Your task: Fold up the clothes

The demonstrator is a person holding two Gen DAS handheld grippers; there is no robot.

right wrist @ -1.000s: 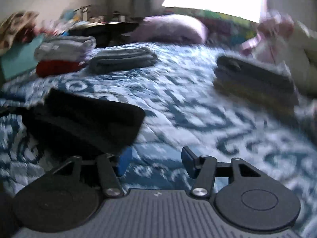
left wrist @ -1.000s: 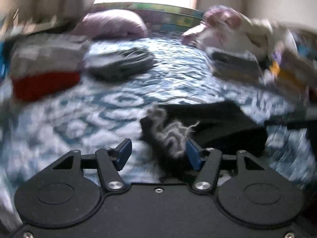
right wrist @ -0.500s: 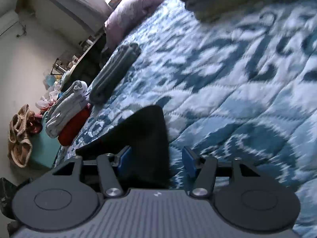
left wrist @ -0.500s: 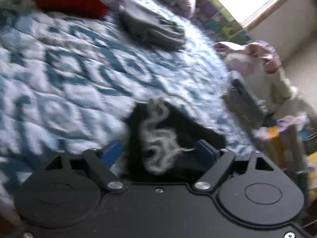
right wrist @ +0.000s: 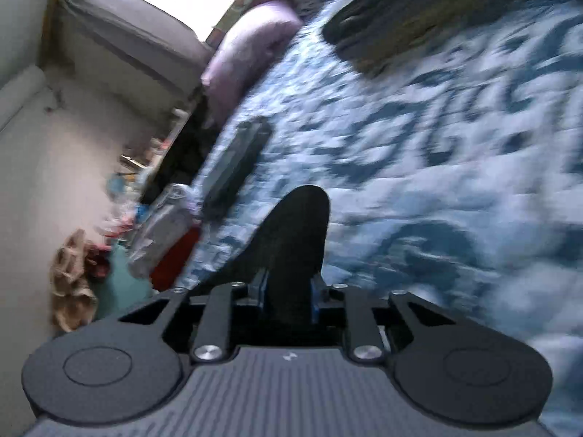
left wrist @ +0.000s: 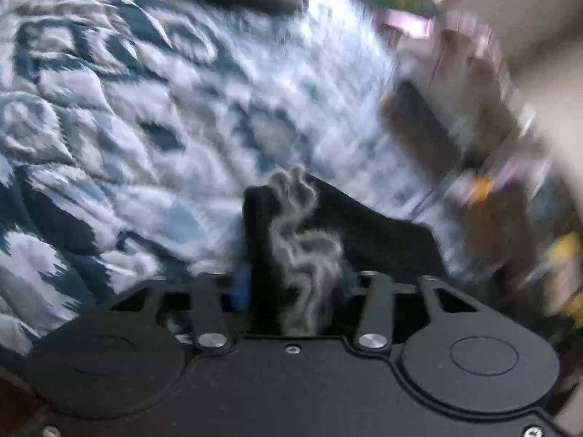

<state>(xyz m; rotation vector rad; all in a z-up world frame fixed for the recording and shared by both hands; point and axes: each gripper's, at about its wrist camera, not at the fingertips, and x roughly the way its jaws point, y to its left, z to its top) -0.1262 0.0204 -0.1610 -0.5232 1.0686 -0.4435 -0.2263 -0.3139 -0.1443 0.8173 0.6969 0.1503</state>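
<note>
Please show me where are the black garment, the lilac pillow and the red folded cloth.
black garment (right wrist: 295, 247): right wrist view, middle of the fold rising between the jaws.
lilac pillow (right wrist: 251, 47): right wrist view, middle of its side.
red folded cloth (right wrist: 175, 258): right wrist view, its visible edge.

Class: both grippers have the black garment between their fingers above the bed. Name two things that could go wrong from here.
1. The right gripper pinches only a narrow fold of the black garment; it could slip free.
2. The pale frayed yarn hanging at the left gripper could snag its fingers or bunch into the fold.
</note>
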